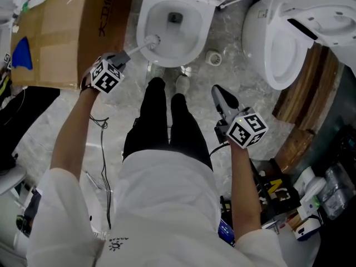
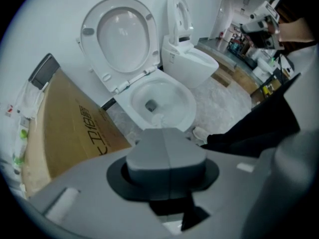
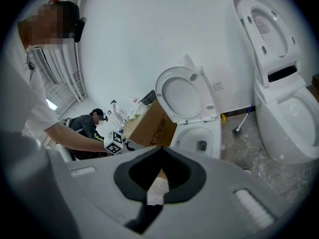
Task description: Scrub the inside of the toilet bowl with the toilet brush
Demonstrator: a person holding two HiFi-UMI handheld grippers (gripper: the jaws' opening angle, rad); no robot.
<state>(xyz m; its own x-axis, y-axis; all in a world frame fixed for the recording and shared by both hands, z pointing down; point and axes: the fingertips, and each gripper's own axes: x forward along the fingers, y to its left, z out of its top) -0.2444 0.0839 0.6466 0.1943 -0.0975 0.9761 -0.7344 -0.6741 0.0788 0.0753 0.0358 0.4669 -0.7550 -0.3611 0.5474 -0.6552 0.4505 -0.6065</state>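
Observation:
The white toilet bowl [image 1: 192, 35] stands open at the top middle of the head view, lid up, with a dark drain in its basin. A toilet brush with a white head [image 1: 152, 40] rests against the bowl's inner front-left wall. Its pale handle slants down-left into my left gripper [image 1: 123, 57], which is shut on it. In the left gripper view the jaws [image 2: 164, 133] meet, and the brush head [image 2: 158, 119] shows just beyond them over the bowl [image 2: 174, 91]. My right gripper [image 1: 218, 92] hangs shut and empty by the person's right leg, away from the bowl [image 3: 199, 136].
A second white toilet [image 1: 289, 38] stands at the right, beside wooden panels. A cardboard box [image 1: 67, 32] sits left of the bowl. The person's dark legs and shoes [image 1: 167, 102] are in front of it. A spare brush [image 3: 244, 121] leans at the wall. Clutter fills the lower right.

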